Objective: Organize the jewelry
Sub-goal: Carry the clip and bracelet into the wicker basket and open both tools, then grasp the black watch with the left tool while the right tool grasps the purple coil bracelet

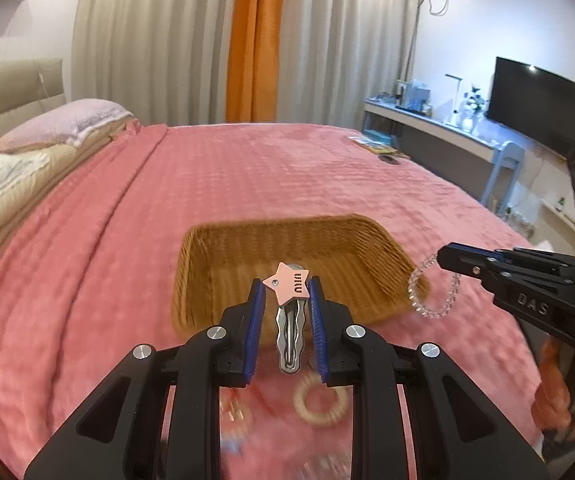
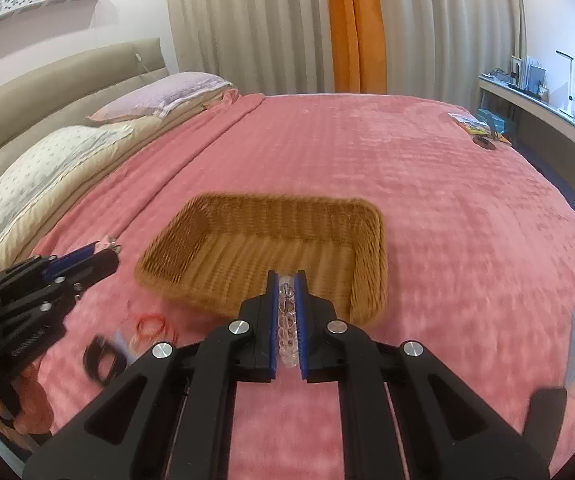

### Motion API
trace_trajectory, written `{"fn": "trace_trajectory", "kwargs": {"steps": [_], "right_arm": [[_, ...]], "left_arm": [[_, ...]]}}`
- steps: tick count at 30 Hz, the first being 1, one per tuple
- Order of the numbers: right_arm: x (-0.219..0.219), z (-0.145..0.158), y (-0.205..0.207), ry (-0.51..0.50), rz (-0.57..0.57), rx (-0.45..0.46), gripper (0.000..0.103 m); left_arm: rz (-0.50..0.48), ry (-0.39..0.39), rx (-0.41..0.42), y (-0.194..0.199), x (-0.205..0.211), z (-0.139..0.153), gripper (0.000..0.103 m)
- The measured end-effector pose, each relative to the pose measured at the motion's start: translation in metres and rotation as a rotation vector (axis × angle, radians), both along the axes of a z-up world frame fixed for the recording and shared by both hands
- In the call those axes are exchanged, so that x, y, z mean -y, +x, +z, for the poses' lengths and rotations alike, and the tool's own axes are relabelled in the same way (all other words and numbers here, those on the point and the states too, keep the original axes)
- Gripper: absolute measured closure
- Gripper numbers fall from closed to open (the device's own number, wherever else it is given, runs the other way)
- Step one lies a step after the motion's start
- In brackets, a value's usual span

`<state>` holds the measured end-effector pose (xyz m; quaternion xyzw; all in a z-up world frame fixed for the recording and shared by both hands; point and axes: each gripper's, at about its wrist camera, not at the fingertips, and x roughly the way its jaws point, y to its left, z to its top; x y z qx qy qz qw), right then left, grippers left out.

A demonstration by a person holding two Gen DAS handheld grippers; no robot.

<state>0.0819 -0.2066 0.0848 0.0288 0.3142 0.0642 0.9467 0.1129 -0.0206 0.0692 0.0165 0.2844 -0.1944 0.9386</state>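
A woven wicker basket (image 1: 215, 264) (image 2: 247, 248) sits empty on the pink bedspread. My left gripper (image 1: 286, 286) is shut on a silver hair clip with a pink star (image 1: 289, 286), held above the basket's near rim. It also shows at the left of the right wrist view (image 2: 103, 250). My right gripper (image 2: 286, 280) is shut on a clear bead bracelet (image 2: 286, 320), at the basket's near right rim. In the left wrist view the right gripper (image 1: 447, 258) holds the bracelet (image 1: 427, 296), which dangles beside the basket's right corner.
Loose pieces lie on the bedspread near the front: a pale ring (image 1: 319, 400), red-orange loops (image 2: 151, 326), a dark band (image 2: 103, 358). Pillows (image 2: 47, 172) lie at the left. A desk and TV (image 1: 543, 100) stand at the right. A small packet (image 2: 471, 124) lies on the far bed corner.
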Motion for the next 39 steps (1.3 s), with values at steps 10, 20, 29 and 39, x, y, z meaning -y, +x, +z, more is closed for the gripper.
{"fn": "trace_trajectory", "kwargs": {"steps": [10,20,29,39], "right_arm": [[-0.009,-0.044,0.083,0.037,0.035,-0.099,0.097],[0.02,-0.071,0.092,0.025,-0.064,-0.146,0.096],[0.017,-0.033,0.032,0.054,-0.031,-0.052,0.049],[-0.022,-0.019,-0.073,0.027,0.016,0.008,0.046]], "left_arm": [[-0.007,0.03,-0.142,0.081,0.023,-0.055,0.082],[-0.031,0.056,-0.201,0.09,0.028,-0.074,0.06],[-0.014,-0.026,-0.097,0.023,-0.014,-0.024,0.028],[0.083,-0.132,-0.034,-0.079,-0.098,0.002,0.023]]}}
